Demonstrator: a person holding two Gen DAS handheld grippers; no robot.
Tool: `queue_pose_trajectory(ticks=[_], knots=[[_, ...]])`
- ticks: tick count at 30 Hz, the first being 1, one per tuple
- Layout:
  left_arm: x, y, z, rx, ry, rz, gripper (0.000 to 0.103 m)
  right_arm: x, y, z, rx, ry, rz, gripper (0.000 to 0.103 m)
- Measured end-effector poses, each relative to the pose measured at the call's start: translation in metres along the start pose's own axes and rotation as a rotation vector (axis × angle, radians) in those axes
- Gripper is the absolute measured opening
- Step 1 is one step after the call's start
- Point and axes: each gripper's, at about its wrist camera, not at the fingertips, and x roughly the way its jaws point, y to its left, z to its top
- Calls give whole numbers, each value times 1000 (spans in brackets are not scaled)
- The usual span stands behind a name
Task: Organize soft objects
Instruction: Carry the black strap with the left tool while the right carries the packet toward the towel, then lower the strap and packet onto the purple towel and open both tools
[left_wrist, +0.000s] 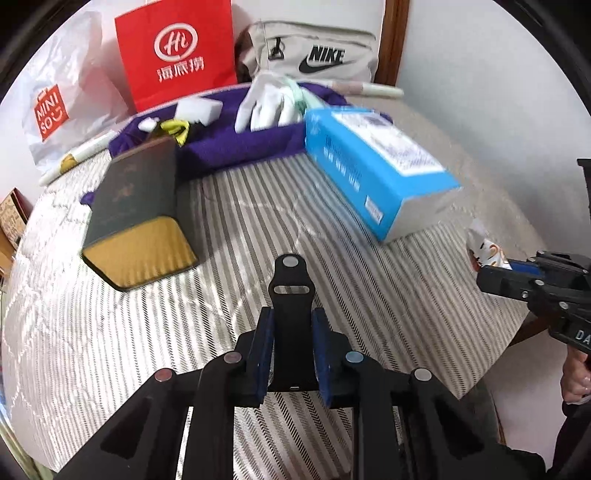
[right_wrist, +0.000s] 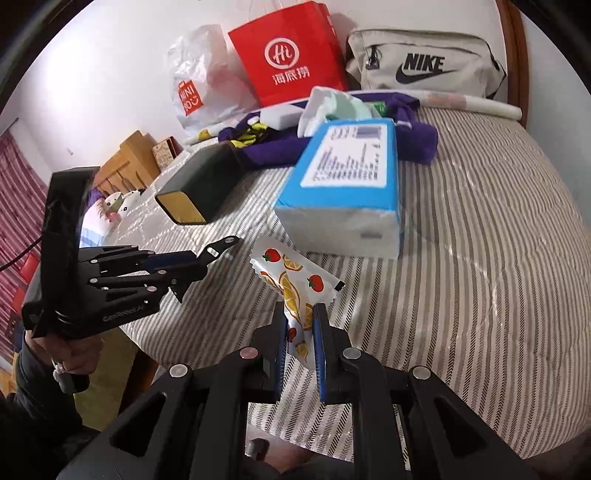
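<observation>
My left gripper (left_wrist: 291, 347) is shut on a black watch strap (left_wrist: 291, 295) and holds it over the striped bed cover; the gripper also shows in the right wrist view (right_wrist: 199, 264). My right gripper (right_wrist: 300, 332) is shut on a white fruit-print packet (right_wrist: 295, 284), near the bed's front edge; it also shows at the right of the left wrist view (left_wrist: 506, 267). A purple cloth (left_wrist: 236, 144) lies at the back with white gloves (left_wrist: 266, 103), a white sponge block (left_wrist: 197, 109) and a yellow-black item (left_wrist: 175, 129) on it.
A dark green tin with a gold end (left_wrist: 136, 210) and a blue tissue pack (left_wrist: 376, 166) lie on the bed (left_wrist: 258, 229). A red paper bag (left_wrist: 177, 51), a Miniso plastic bag (left_wrist: 55, 110) and a Nike pouch (left_wrist: 317, 51) lean on the wall.
</observation>
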Motion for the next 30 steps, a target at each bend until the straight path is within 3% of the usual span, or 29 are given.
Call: queue_pose_trajectory(ticks=[16, 30], knots=[[-55, 36, 32, -63, -118, 50, 20, -26, 21, 44, -59, -89, -5, 13], [-64, 69, 71, -98, -152, 75, 20, -22, 26, 97, -76, -143, 6, 13]])
